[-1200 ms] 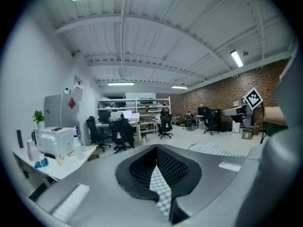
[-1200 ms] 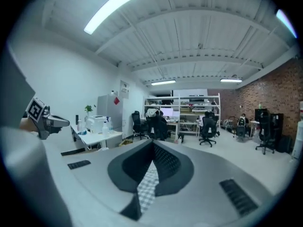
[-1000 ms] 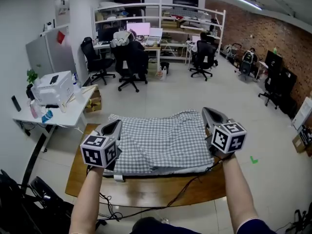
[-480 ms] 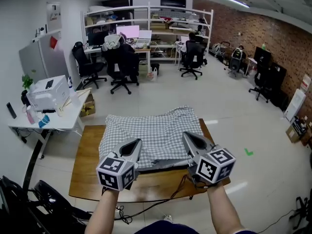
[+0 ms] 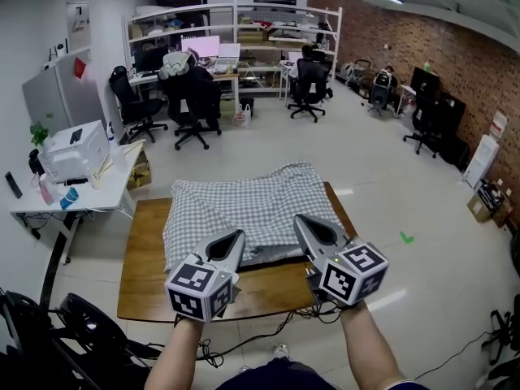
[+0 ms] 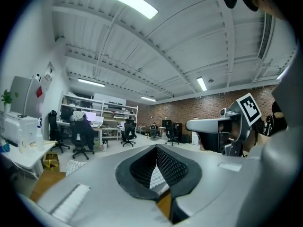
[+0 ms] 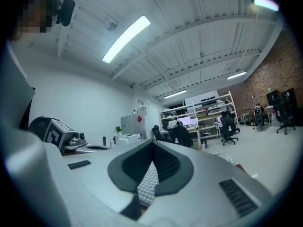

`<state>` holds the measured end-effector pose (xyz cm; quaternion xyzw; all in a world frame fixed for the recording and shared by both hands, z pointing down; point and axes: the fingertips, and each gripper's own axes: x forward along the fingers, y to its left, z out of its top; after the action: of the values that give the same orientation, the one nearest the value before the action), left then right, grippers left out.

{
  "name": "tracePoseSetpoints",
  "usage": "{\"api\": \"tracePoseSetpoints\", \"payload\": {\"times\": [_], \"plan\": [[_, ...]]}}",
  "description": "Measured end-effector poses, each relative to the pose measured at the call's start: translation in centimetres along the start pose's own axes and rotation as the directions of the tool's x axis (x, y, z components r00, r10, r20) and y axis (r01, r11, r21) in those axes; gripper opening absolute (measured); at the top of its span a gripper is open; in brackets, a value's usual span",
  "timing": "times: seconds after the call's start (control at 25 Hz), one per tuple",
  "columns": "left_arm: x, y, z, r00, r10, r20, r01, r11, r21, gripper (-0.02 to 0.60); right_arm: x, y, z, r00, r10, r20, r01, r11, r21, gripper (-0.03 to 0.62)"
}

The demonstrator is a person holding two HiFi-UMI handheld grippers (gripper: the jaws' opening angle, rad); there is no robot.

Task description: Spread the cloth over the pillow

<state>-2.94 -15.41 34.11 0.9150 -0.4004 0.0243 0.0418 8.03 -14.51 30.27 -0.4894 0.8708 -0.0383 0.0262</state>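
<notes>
A grey-and-white checked cloth point(image 5: 244, 205) lies spread over the pillow on the wooden table point(image 5: 146, 275). Only a thin grey strip of the pillow point(image 5: 272, 255) shows under the cloth's near edge. My left gripper point(image 5: 236, 236) is raised over the near edge of the cloth, left of the middle, with its jaws shut and nothing in them. My right gripper point(image 5: 302, 220) is level with it on the right, also shut and holding nothing. In the left gripper view and the right gripper view, a sliver of cloth point(image 6: 155, 178) point(image 7: 147, 183) shows below the shut jaws.
A white side table with a printer point(image 5: 73, 149) stands left of the wooden table. Cables point(image 5: 244, 344) hang off the table's front edge to the floor. A black bag point(image 5: 73, 315) lies at the lower left. Office chairs and shelves stand far behind.
Both grippers have drawn back from the cloth's left and right sides toward me and closer together. The cloth has stayed in place.
</notes>
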Motion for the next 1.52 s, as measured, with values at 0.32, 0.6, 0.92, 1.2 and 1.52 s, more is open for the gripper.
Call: {"api": "tracePoseSetpoints", "payload": {"times": [0.32, 0.6, 0.92, 1.2, 1.52], "plan": [[-0.7, -0.5, -1.5, 0.999, 0.006, -0.038, -0.006, 1.000, -0.011, 0.005, 0.3, 0.2, -3.1, 0.998, -0.035, -0.056, 0.035, 0.999, 0.004, 0.011], [-0.4, -0.2, -2.1, 0.999, 0.030, -0.041, -0.031, 0.999, -0.021, 0.005, 0.7, 0.3, -3.6, 0.998, -0.031, -0.060, 0.031, 1.000, -0.006, 0.011], [0.2, 0.1, -1.8, 0.998, 0.046, -0.037, -0.047, 0.999, -0.025, 0.005, 1.6, 0.1, -3.7, 0.997, -0.014, -0.078, 0.011, 0.999, -0.036, 0.012], [0.8, 0.4, -1.9, 0.998, 0.049, -0.038, -0.050, 0.998, -0.029, 0.005, 2.2, -0.1, -4.3, 0.995, 0.000, -0.095, -0.004, 0.999, -0.045, 0.012], [1.2, 0.4, -2.0, 0.998, 0.049, -0.038, -0.050, 0.998, -0.033, 0.005, 2.6, -0.1, -4.3, 0.995, 0.009, -0.102, -0.015, 0.998, -0.058, 0.012]]}}
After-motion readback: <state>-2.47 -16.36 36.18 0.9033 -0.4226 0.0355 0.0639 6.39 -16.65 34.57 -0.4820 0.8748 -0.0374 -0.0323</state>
